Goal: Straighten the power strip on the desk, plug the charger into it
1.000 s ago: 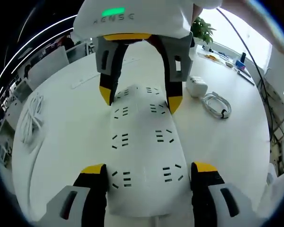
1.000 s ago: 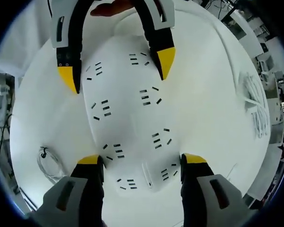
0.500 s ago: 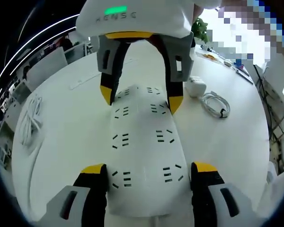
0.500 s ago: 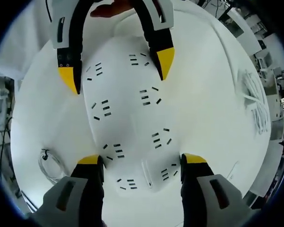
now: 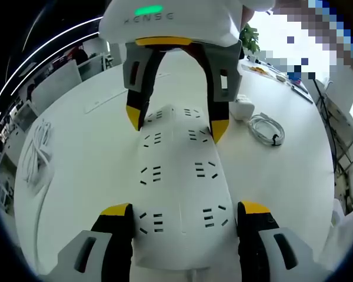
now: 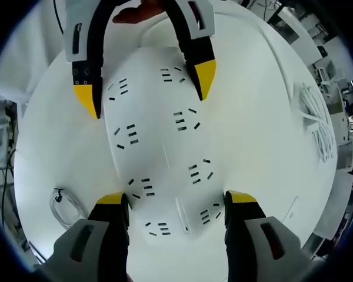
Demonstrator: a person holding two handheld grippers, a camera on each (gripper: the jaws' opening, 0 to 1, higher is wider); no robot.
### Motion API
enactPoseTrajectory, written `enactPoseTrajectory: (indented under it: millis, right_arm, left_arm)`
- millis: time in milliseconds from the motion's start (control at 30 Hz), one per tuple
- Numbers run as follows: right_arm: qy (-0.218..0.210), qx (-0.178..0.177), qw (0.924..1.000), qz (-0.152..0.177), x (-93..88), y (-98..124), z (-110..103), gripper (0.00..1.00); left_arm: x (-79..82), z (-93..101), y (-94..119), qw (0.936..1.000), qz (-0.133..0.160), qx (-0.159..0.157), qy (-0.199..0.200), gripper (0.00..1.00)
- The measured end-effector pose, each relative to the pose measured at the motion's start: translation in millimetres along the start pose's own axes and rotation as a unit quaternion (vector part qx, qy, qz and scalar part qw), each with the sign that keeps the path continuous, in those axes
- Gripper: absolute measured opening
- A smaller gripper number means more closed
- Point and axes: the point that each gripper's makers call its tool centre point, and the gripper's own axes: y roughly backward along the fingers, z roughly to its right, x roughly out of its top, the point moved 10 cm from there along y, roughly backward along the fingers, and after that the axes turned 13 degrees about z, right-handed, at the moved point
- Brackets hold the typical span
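Note:
A white power strip (image 5: 179, 176) with two rows of sockets lies flat on the round white desk (image 5: 82, 188), running away from me between both grippers. My left gripper (image 5: 185, 208) clasps its near end, both jaws against the strip's sides. At the far end my right gripper (image 5: 175, 122) does the same. In the right gripper view the power strip (image 6: 165, 147) sits between the right gripper (image 6: 176, 198) below and the left gripper (image 6: 145, 85) above. The white charger (image 5: 244, 107) rests on the desk to the right, beside its coiled cable (image 5: 267, 129).
A bundle of white cable (image 5: 38, 150) lies near the desk's left edge, and the same bundle (image 6: 317, 126) appears at the right. The coiled cable (image 6: 62, 202) lies at lower left. Clutter and a potted plant (image 5: 250, 38) stand at the far rim.
Both grippers keep their hold on the strip's two ends. The views have only shifted slightly.

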Motion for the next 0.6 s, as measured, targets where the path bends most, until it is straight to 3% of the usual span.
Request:
enactPoseTrajectory:
  millis: [600]
  right_arm:
    - [-0.012,-0.004,0.9999,0.004,1.4,1.0,-6.7,0.64]
  left_arm:
    - [-1.0,1.2,1.0,1.0000,0.002,-0.005,-0.004,0.73]
